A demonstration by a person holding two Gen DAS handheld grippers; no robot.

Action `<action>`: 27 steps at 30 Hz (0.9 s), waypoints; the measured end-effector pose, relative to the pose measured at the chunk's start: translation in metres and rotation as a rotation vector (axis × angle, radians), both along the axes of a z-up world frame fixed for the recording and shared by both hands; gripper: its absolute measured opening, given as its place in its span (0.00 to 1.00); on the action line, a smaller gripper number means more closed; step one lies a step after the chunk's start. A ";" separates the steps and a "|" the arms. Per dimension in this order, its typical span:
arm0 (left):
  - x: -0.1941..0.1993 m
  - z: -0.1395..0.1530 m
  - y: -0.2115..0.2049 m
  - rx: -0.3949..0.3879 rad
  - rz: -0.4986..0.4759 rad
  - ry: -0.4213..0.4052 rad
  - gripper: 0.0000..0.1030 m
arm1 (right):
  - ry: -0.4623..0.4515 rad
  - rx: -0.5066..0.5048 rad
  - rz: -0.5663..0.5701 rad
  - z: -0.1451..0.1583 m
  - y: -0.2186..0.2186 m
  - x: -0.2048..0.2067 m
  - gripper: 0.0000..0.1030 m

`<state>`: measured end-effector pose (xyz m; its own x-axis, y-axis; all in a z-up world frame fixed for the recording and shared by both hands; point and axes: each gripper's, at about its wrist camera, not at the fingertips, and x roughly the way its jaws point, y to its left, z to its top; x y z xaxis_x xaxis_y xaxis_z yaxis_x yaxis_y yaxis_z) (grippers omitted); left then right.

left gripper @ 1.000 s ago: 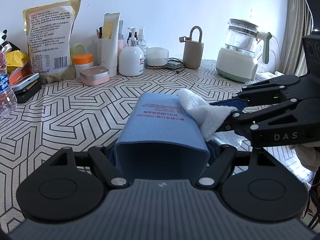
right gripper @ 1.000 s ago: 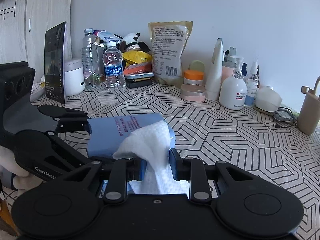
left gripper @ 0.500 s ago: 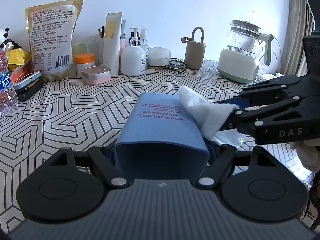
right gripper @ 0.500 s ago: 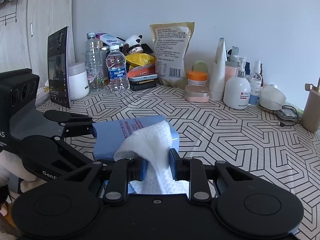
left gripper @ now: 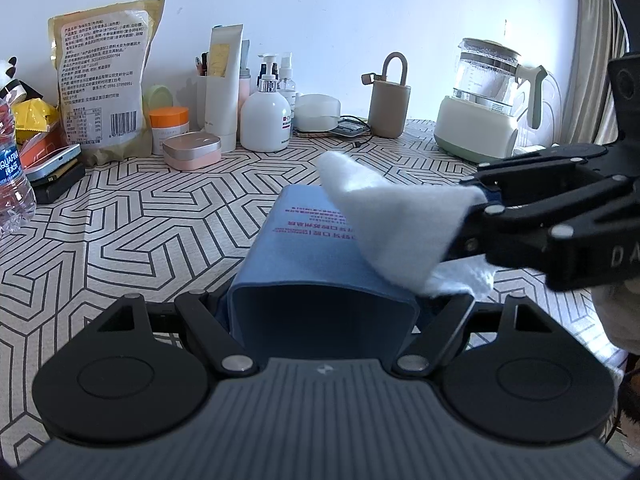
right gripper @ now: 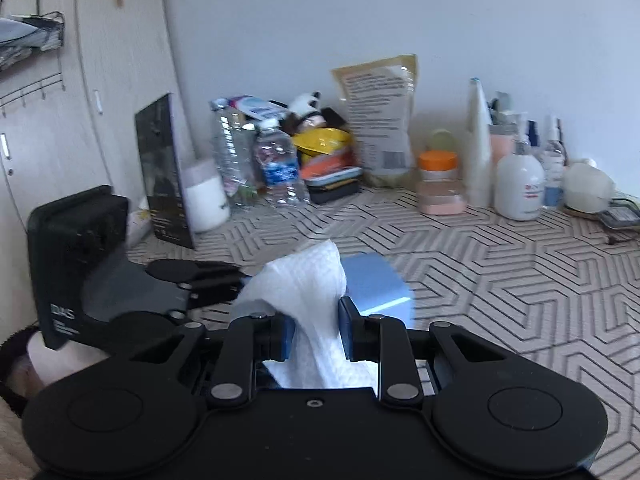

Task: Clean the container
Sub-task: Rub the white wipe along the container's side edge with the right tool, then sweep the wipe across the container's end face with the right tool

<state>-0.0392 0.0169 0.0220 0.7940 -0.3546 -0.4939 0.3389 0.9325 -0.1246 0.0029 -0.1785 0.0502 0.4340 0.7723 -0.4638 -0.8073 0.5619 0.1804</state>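
A blue rectangular container (left gripper: 316, 256) with red print lies on its side, held above the patterned table. My left gripper (left gripper: 322, 312) is shut on its near open end. My right gripper (right gripper: 314, 330) is shut on a white wipe (right gripper: 308, 300). In the left wrist view the right gripper (left gripper: 484, 208) comes in from the right and the wipe (left gripper: 384, 220) lies over the container's top right edge. In the right wrist view the container (right gripper: 374, 286) shows just behind the wipe, and the left gripper (right gripper: 208, 280) holds it from the left.
The patterned tablecloth (left gripper: 140, 216) covers the table. Along the back wall stand a snack bag (left gripper: 100, 84), lotion bottles (left gripper: 266, 120), an orange-lidded jar (left gripper: 170, 124), a pink tin (left gripper: 192, 150), a beige bottle (left gripper: 390, 106) and a kettle (left gripper: 480, 104). Water bottles (right gripper: 276, 168) stand at the left.
My right gripper has lifted and swung the wipe up over the container's top edge. The right wrist view has tilted and blurred with the motion. The left gripper still holds the container.
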 end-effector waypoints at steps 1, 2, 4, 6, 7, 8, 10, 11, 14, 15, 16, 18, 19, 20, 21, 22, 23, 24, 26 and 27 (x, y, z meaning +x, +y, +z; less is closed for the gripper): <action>0.000 0.000 0.000 0.001 0.000 0.000 0.76 | -0.023 -0.009 -0.001 0.000 0.004 -0.004 0.28; 0.000 0.000 0.000 0.000 0.000 0.000 0.76 | -0.042 -0.020 -0.002 0.000 0.008 -0.006 0.28; 0.000 0.000 0.001 -0.003 0.000 0.000 0.76 | -0.055 -0.031 -0.002 0.001 0.012 -0.008 0.28; -0.001 0.000 0.000 0.000 0.002 -0.003 0.76 | -0.058 -0.036 -0.012 0.002 0.013 -0.005 0.28; -0.001 0.000 0.001 0.000 0.001 -0.002 0.76 | -0.065 -0.043 -0.034 0.002 0.012 -0.002 0.29; 0.000 0.000 0.001 -0.001 0.001 -0.001 0.76 | -0.079 -0.055 -0.063 0.002 0.012 0.000 0.29; 0.000 0.000 0.002 -0.003 0.001 -0.001 0.76 | -0.110 -0.081 -0.113 0.002 0.012 0.003 0.29; 0.001 0.000 0.003 -0.003 0.001 -0.001 0.76 | -0.107 -0.080 -0.125 0.002 0.011 0.007 0.29; 0.001 -0.001 0.004 -0.006 0.001 0.000 0.76 | -0.084 -0.064 -0.136 0.001 0.010 0.016 0.29; 0.002 -0.001 0.004 -0.009 0.001 0.002 0.76 | -0.082 -0.065 -0.138 0.001 0.010 0.019 0.29; 0.002 -0.001 0.005 -0.012 0.001 0.003 0.76 | -0.080 -0.066 -0.140 0.001 0.011 0.021 0.29; 0.002 -0.001 0.005 -0.014 0.000 0.002 0.76 | -0.070 -0.064 -0.133 0.002 0.014 0.023 0.29; 0.002 -0.001 0.005 -0.014 0.000 0.001 0.76 | -0.054 -0.053 -0.116 0.002 0.014 0.021 0.30; 0.003 -0.001 0.005 -0.013 0.000 0.001 0.76 | -0.028 -0.033 -0.087 0.002 0.015 0.019 0.33; 0.003 -0.001 0.005 -0.014 0.000 0.001 0.76 | -0.014 -0.021 -0.060 0.003 0.017 0.015 0.34; 0.003 -0.001 0.005 -0.014 -0.001 0.001 0.76 | -0.019 -0.021 -0.039 0.003 0.019 0.011 0.34; 0.002 -0.001 0.005 -0.015 -0.001 0.000 0.76 | -0.027 -0.025 -0.021 0.003 0.022 0.005 0.34; 0.002 -0.001 0.005 -0.015 0.000 0.001 0.76 | -0.035 -0.031 -0.008 0.004 0.024 0.001 0.34; 0.002 -0.001 0.005 -0.015 0.001 0.002 0.76 | -0.040 -0.039 0.017 0.006 0.028 -0.004 0.34; 0.002 -0.001 0.005 -0.015 0.002 0.001 0.76 | -0.048 -0.051 0.024 0.006 0.030 -0.005 0.34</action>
<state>-0.0369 0.0222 0.0208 0.7939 -0.3602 -0.4898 0.3369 0.9313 -0.1386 -0.0021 -0.1482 0.0566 0.4380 0.7588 -0.4820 -0.8278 0.5495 0.1128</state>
